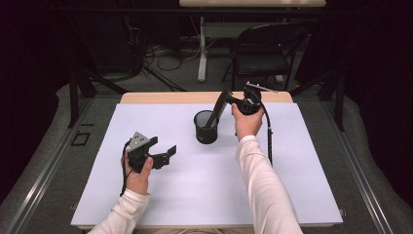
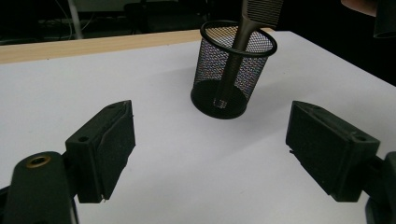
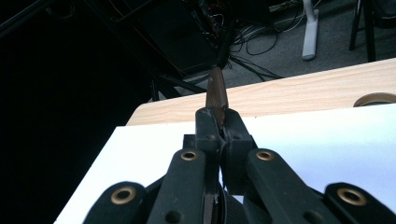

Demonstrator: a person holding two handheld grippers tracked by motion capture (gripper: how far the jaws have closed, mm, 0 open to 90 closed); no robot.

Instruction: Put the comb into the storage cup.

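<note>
A black mesh cup (image 1: 206,135) stands upright on the white table cover (image 1: 195,185), a little behind its middle. A dark comb (image 1: 219,104) leans in the cup, handle end down and teeth end up to the right. My right gripper (image 1: 233,101) is shut on the comb's upper end, raised above and right of the cup. In the right gripper view the comb (image 3: 217,91) sticks out edge-on past the closed pads of the right gripper (image 3: 218,120). My left gripper (image 1: 164,148) rests low at the left, open and empty. The left gripper (image 2: 210,154) faces the cup (image 2: 208,58) and comb (image 2: 232,63).
The table's wooden back edge (image 1: 170,97) shows beyond the white cover. Behind the table stand a black folding chair (image 1: 265,53) and a white table leg (image 1: 202,48), with cables on the floor. Dark curtains close both sides.
</note>
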